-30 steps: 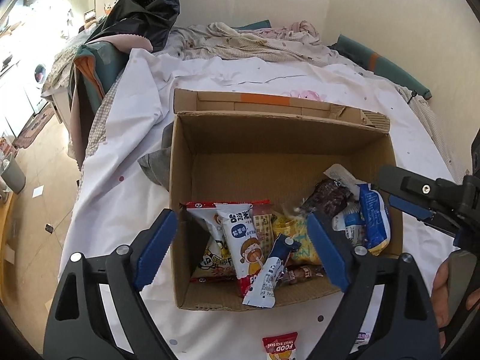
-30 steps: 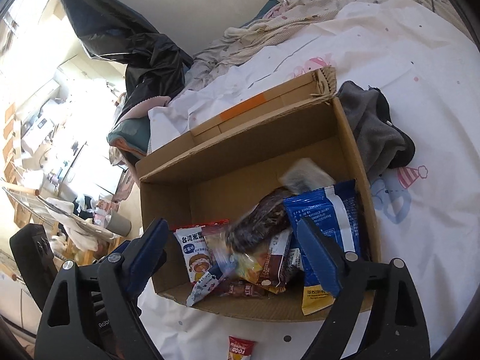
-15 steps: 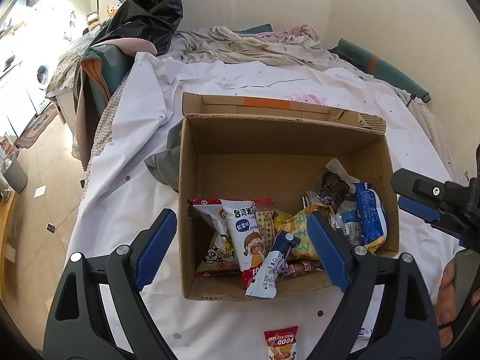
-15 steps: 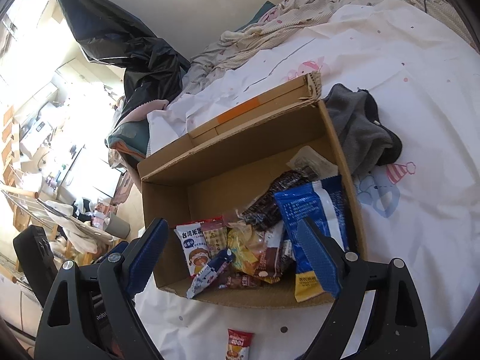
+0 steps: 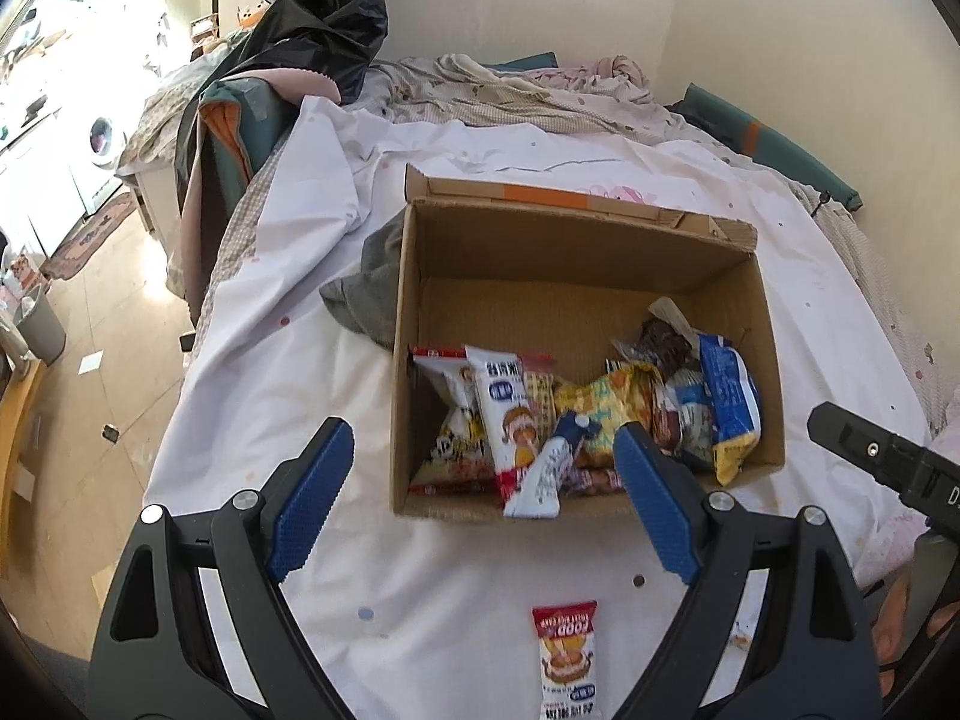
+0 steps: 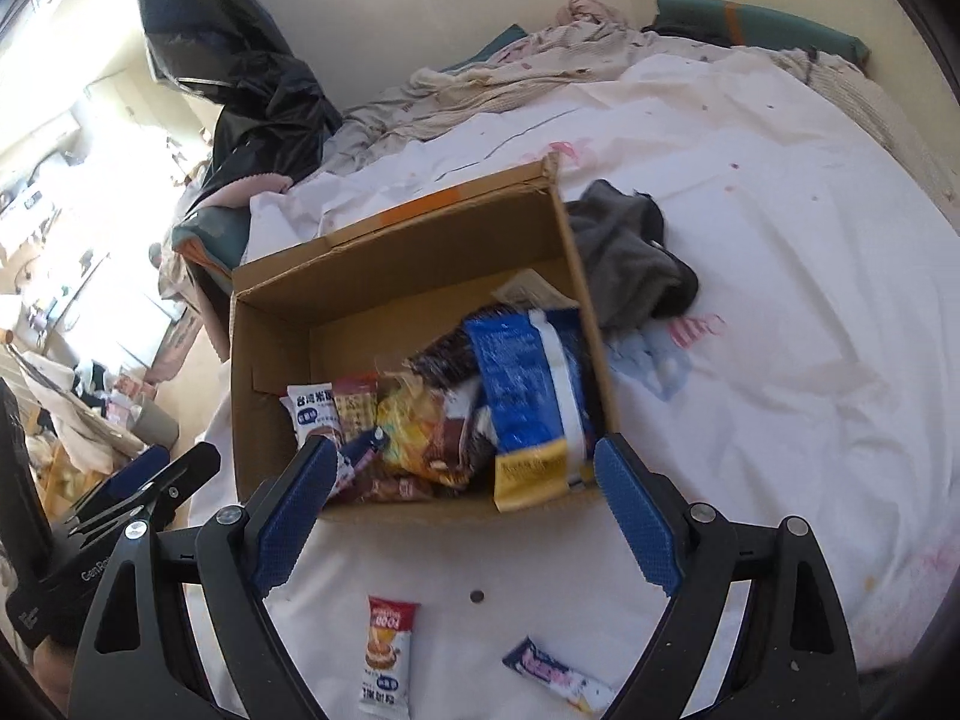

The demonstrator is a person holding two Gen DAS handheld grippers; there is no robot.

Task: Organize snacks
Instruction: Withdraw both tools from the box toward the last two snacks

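An open cardboard box stands on the white bedsheet and holds several snack packets, among them a blue bag and a yellow bag. The box also shows in the right wrist view. A red and white snack packet lies loose on the sheet in front of the box; the right wrist view shows it too, with a blue and white bar beside it. My left gripper is open and empty above the box's near edge. My right gripper is open and empty there too.
A grey cloth lies against one side of the box. A black plastic bag and rumpled bedding are at the far end of the bed. The bed's left edge drops to the floor.
Both grippers have pulled back and up from the box, so it looks smaller and farther. The loose packets on the sheet have come into fuller view. Both grippers stay open.
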